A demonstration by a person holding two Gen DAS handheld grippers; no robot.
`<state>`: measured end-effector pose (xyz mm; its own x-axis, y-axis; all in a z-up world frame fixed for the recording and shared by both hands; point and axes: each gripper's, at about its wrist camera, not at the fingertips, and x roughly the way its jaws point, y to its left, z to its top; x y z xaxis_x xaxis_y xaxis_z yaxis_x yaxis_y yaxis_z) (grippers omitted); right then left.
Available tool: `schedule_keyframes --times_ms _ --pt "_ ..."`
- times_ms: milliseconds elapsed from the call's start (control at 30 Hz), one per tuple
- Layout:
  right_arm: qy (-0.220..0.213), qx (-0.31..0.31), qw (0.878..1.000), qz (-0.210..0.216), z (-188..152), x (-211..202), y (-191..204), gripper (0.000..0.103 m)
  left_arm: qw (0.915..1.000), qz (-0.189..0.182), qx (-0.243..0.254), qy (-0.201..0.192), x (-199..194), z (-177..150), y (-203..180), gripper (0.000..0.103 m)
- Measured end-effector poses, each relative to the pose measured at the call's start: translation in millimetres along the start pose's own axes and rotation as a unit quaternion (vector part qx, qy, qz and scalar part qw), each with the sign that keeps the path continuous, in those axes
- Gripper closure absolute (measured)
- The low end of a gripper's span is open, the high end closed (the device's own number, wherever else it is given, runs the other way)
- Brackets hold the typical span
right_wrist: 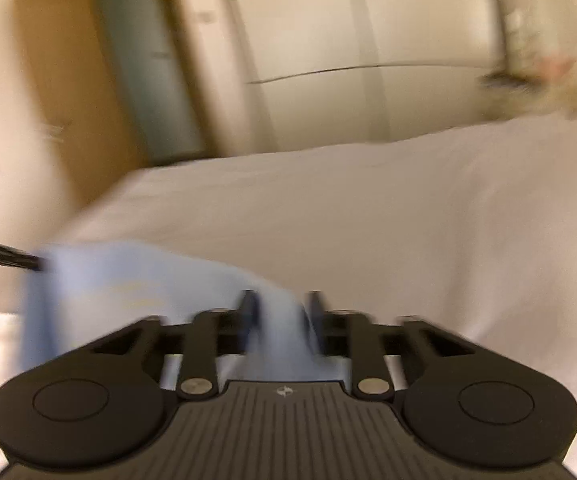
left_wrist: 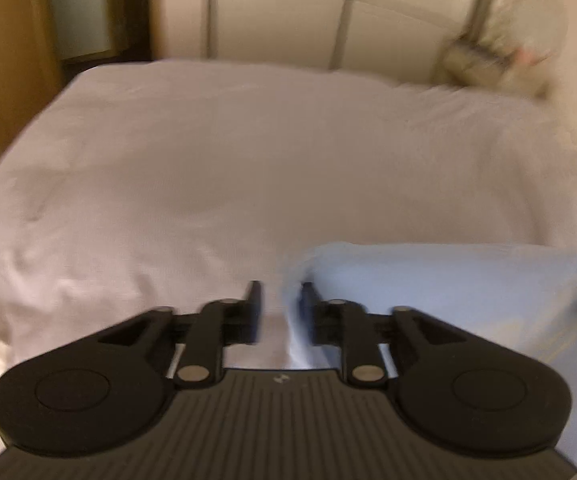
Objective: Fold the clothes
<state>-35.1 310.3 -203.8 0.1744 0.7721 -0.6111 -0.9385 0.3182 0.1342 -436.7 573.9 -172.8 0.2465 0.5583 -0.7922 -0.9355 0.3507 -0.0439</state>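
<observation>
light blue garment (left_wrist: pixel 448 300) being held above near edge of white bed (left_wrist: pixel 208 160). cloth being pinched between narrowly parted fingers of left gripper (left_wrist: pixel 278 304) and right gripper (right_wrist: pixel 278 312). risk: thin edge being lost through shallow bite; motion blur suggesting fast swing; fold being skewed.

— What's ahead of you?
— A white bed (left_wrist: pixel 216 168), a cream panelled headboard (left_wrist: pixel 280 20) behind it.
— And on your left?
— A wooden door (left_wrist: pixel 4 60). Something blurred sits far right.
</observation>
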Motion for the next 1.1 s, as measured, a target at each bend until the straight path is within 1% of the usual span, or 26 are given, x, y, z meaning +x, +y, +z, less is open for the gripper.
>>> schedule_keyframes --times_ms 33,67,133,200,267,300,333,400,433,467,500,533,567,600,633,667,700,733,767,833,900,933,1000,1033,1067,1100 --pt "0.023 0.029 0.999 -0.019 2.9 10.6 -8.3 0.052 0.9999 0.013 -0.006 0.009 6.0 -2.2 -1.8 0.085" --pt "0.046 0.062 0.997 -0.031 5.6 20.1 -17.4 0.052 0.9998 0.006 -0.004 0.019 5.2 -10.7 -6.6 0.085" --pt "0.055 0.136 0.989 0.012 -5.7 14.7 -31.6 0.052 0.9987 -0.029 0.004 0.041 -2.2 -34.2 -19.1 0.085" --pt "0.063 0.177 0.981 0.042 -28.7 1.1 -39.9 0.051 0.9946 -0.069 0.009 0.078 -9.5 -69.4 -35.7 0.084" --pt "0.108 0.192 0.975 0.027 -68.6 -10.5 -45.6 0.051 0.9856 -0.113 0.006 0.126 -16.2 -115.9 -58.8 0.081" --pt "0.133 0.2 0.971 0.016 -89.0 -15.5 -47.7 0.051 0.9814 -0.125 0.004 0.146 -19.1 -138.6 -70.0 0.074" --pt "0.161 0.208 0.965 0.001 -112.9 -20.4 -50.2 0.051 0.9783 -0.125 0.0 0.165 -21.4 -163.0 -80.4 0.07" --pt "0.214 0.219 0.951 -0.04 -162.8 -31.9 -53.1 0.05 0.9743 -0.106 -0.023 0.197 -23.1 -207.9 -91.7 0.058" --pt "0.235 0.227 0.943 -0.057 -185.3 -37.2 -53.9 0.045 0.9709 -0.093 -0.045 0.216 -22.2 -228.6 -93.4 0.055" --pt "0.256 0.235 0.935 -0.073 -207.7 -42.6 -54.8 0.032 0.9668 -0.086 -0.061 0.233 -20.8 -246.7 -95.0 0.053" --pt "0.268 0.241 0.929 -0.086 -226.1 -48.2 -56.0 0.023 0.9623 -0.083 -0.073 0.248 -18.8 -262.8 -96.8 0.051" --pt "0.276 0.231 0.929 -0.088 -231.2 -51.6 -58.2 0.009 0.9622 -0.077 -0.067 0.253 -17.7 -273.8 -101.0 0.05" --pt "0.282 0.217 0.93 -0.088 -233.0 -54.5 -60.5 0.007 0.965 -0.068 -0.047 0.249 -17.2 -281.1 -107.2 0.049" --pt "0.288 0.204 0.932 -0.087 -234.9 -57.3 -62.9 0.011 0.9673 -0.059 -0.027 0.245 -16.7 -288.3 -113.3 0.052" --pt "0.294 0.19 0.933 -0.086 -236.7 -60.2 -65.2 0.018 0.9691 -0.051 -0.007 0.241 -16.1 -295.6 -119.4 0.059" --pt "0.3 0.176 0.934 -0.086 -238.5 -63.1 -67.6 0.042 0.9696 -0.044 0.005 0.241 -15.7 -298.2 -122.1 0.089" --pt "0.306 0.162 0.934 -0.085 -240.4 -65.9 -69.9 0.053 0.9699 -0.037 0.008 0.24 -16.6 -296.2 -120.1 0.103" --pt "0.312 0.147 0.935 -0.085 -242.2 -68.8 -72.3 0.091 0.9716 -0.033 0.002 0.234 -21.2 -291.2 -112.6 0.103" --pt "0.317 0.133 0.935 -0.084 -244.1 -71.7 -74.6 0.099 0.9751 -0.026 0.0 0.22 -30.9 -282.5 -100.0 0.103" --pt "0.329 0.105 0.935 -0.082 -247.7 -77.4 -79.3 0.103 0.9828 -0.002 0.005 0.184 -55.0 -261.9 -71.7 0.103" --pt "0.297 0.054 0.946 -0.119 -220.1 -99.8 -95.1 0.102 0.9884 0.043 0.017 0.145 -79.4 -234.2 -35.7 0.103" --pt "0.277 0.032 0.95 -0.141 -203.1 -111.5 -106.8 0.102 0.9887 0.079 0.021 0.125 -90.2 -217.5 -14.1 0.103" --pt "0.235 -0.011 0.954 -0.184 -169.0 -135.0 -130.3 0.103 0.9823 0.162 0.024 0.091 -108.4 -184.6 32.0 0.103" --pt "0.212 -0.05 0.948 -0.233 -151.7 -139.3 -139.1 0.102 0.9747 0.207 0.019 0.081 -114.7 -170.5 56.9 0.103" --pt "0.188 -0.095 0.934 -0.288 -134.2 -141.6 -147.1 0.1 0.9671 0.243 0.006 0.076 -119.9 -159.2 80.1 0.096" --pt "0.172 -0.13 0.92 -0.328 -124.5 -143.5 -157.9 0.091 0.9598 0.27 -0.012 0.075 -124.5 -150.1 102.2 0.092"
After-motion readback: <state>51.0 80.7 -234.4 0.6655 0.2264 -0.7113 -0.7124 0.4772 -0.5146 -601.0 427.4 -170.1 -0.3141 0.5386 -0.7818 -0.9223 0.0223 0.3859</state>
